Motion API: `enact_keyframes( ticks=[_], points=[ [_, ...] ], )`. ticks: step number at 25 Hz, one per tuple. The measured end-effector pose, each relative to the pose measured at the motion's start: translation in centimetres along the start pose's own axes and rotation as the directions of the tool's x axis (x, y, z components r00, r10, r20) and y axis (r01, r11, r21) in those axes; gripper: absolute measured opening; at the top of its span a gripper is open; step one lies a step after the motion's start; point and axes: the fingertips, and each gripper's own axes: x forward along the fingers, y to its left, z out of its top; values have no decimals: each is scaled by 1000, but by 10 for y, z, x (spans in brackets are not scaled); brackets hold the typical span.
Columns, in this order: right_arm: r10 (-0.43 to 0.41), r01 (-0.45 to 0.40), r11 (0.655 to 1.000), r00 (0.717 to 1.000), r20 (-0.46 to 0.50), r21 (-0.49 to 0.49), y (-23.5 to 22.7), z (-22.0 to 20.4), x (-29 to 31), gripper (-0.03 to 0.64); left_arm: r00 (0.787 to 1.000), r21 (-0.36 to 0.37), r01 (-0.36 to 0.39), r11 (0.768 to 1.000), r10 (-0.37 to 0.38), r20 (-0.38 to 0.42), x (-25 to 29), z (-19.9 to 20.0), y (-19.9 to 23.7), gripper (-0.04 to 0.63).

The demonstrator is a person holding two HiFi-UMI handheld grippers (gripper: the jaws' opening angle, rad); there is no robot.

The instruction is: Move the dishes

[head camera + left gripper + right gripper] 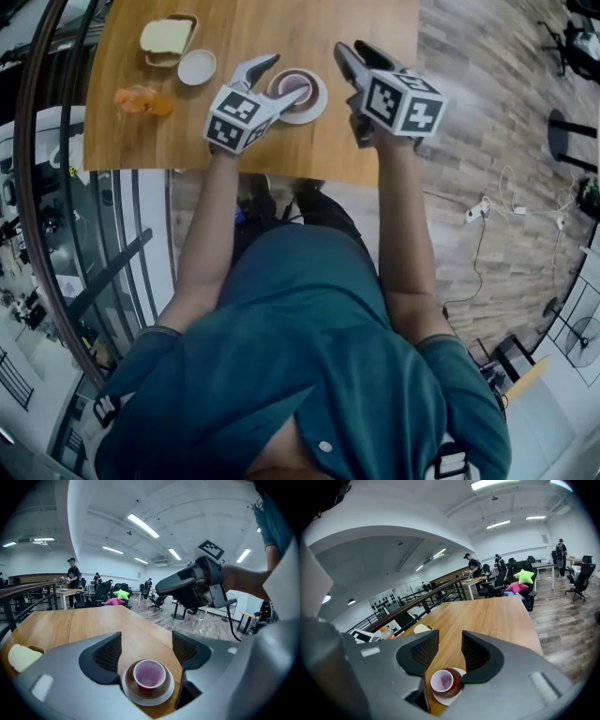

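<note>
A brown cup with a pale inside (292,87) stands on a white saucer (317,105) near the front edge of the wooden table (281,28). My left gripper (276,82) hovers at the cup's left side, open, and its jaws frame the cup (149,674) and saucer (142,696) without touching them. My right gripper (357,52) is held just right of the cup, open and empty. In its own view the cup (442,681) and saucer (456,698) lie below the jaws. The right gripper (190,587) also shows in the left gripper view.
At the table's far left are a small white dish (197,67), a wooden tray with a pale slab on it (168,38) and an orange packet (142,100). A black railing (42,216) runs along the left. Wood floor lies right of the table.
</note>
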Motion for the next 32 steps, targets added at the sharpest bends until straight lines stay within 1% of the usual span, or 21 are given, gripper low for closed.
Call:
enact_keyframes(
  ticks=[6, 13, 16, 22, 28, 32],
  points=[
    [8, -7, 1000, 998, -57, 21, -13, -23, 20, 135, 998, -5, 0, 1000, 0, -57, 19, -30, 0, 348],
    [18, -12, 999, 992, -123, 45, -25, -54, 42, 135, 994, -29, 4, 1000, -8, -113, 36, -63, -2, 365],
    [22, -14, 998, 988, -150, 58, -30, -66, 50, 135, 991, -28, -7, 1000, 3, -134, 43, -75, -1, 375],
    [27, -10, 997, 978, -205, 83, -39, -93, 64, 135, 983, -13, -12, 1000, 9, -183, 54, -89, -5, 403],
    [34, -4, 994, 964, -262, 113, -46, -123, 80, 135, 973, 8, -22, 1000, 23, -228, 60, -105, -2, 403],
    [39, 0, 992, 954, -297, 129, -50, -143, 89, 135, 969, 5, -28, 1000, 28, -245, 62, -114, 1, 393]
  ],
)
